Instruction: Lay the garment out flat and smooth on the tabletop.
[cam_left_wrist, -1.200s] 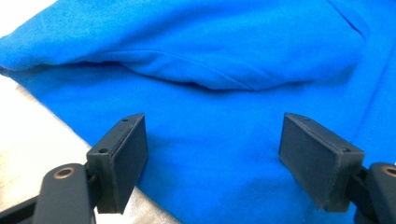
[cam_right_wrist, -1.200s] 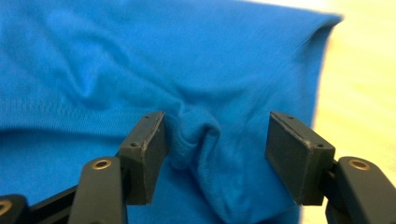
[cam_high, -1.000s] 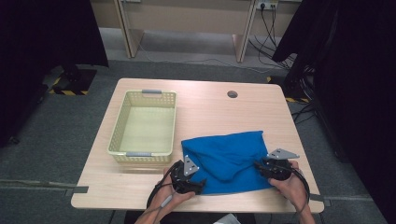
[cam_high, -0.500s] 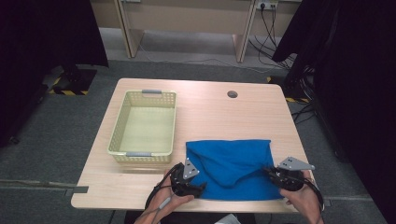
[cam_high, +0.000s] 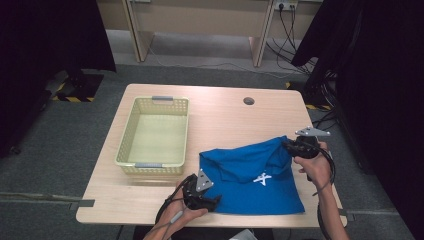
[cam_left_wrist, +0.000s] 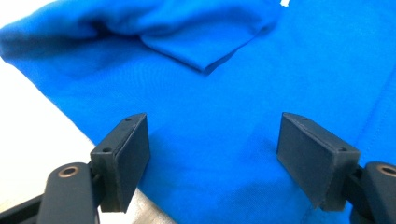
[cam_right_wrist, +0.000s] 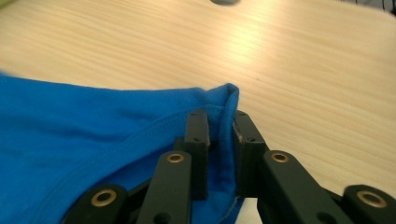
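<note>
Basket (cam_high: 155, 132) of pale yellow plastic sits on the left half of the table (cam_high: 225, 117), nothing in it. Just to its right, across the near right part of the tabletop, lies the blue shirt (cam_high: 250, 182), its front hem close to the table's near edge. The right gripper (cam_high: 295, 146) has just closed its jaws on the shirt's far right corner, the stitched hem pinched between the pads (cam_right_wrist: 198, 140) and lifted off the wood. The left gripper (cam_high: 212, 200) rests at the shirt's near left corner with jaws wide apart, cloth lying under and between the pads (cam_left_wrist: 126, 156) but unpinched. Bare wood stretches behind the shirt to the cable hole (cam_high: 248, 101).
</note>
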